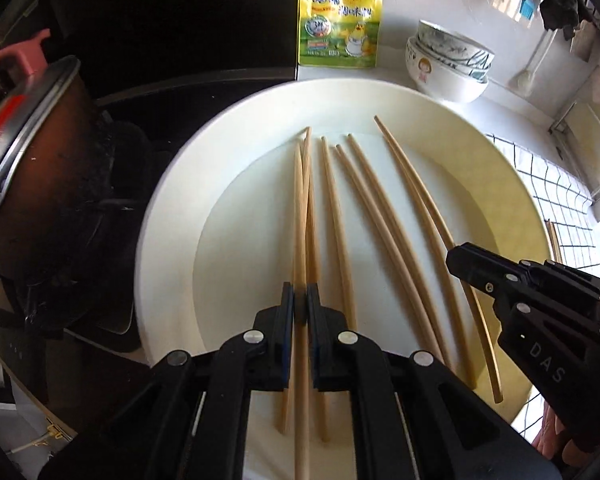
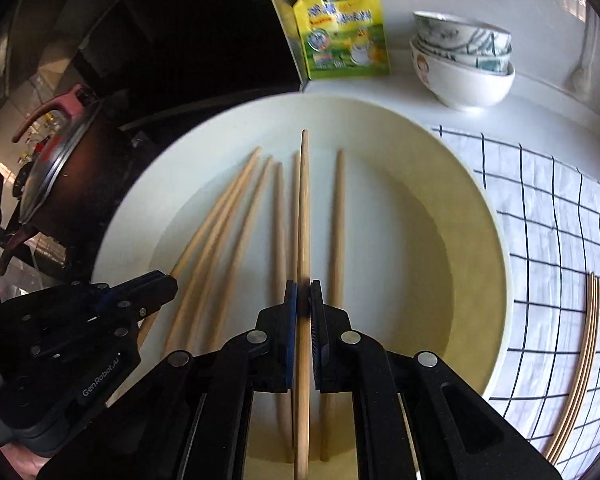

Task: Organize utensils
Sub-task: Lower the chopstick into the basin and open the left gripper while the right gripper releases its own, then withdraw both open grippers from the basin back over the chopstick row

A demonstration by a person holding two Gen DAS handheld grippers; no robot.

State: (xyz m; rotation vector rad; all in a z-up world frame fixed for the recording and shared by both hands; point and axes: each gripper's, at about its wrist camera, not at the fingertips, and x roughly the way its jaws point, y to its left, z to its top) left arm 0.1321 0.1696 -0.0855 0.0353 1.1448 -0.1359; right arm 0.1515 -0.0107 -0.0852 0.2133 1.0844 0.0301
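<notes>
Several wooden chopsticks (image 1: pixel 364 216) lie in a large cream plate (image 1: pixel 172 208). My left gripper (image 1: pixel 300 300) is shut on one chopstick (image 1: pixel 299 208) over the plate's left half. My right gripper (image 2: pixel 303 300) is shut on another chopstick (image 2: pixel 304 208), held above the plate (image 2: pixel 480 220). The right gripper also shows at the right of the left wrist view (image 1: pixel 460 256), and the left gripper at the lower left of the right wrist view (image 2: pixel 168 284). More chopsticks (image 2: pixel 580 368) lie on a checked cloth (image 2: pixel 548 208) to the right.
A dark pot with a glass lid and pink handle (image 1: pixel 32 152) stands on the black stove to the left. A yellow seasoning pouch (image 1: pixel 340 20) and stacked bowls (image 1: pixel 448 64) stand behind the plate on the white counter.
</notes>
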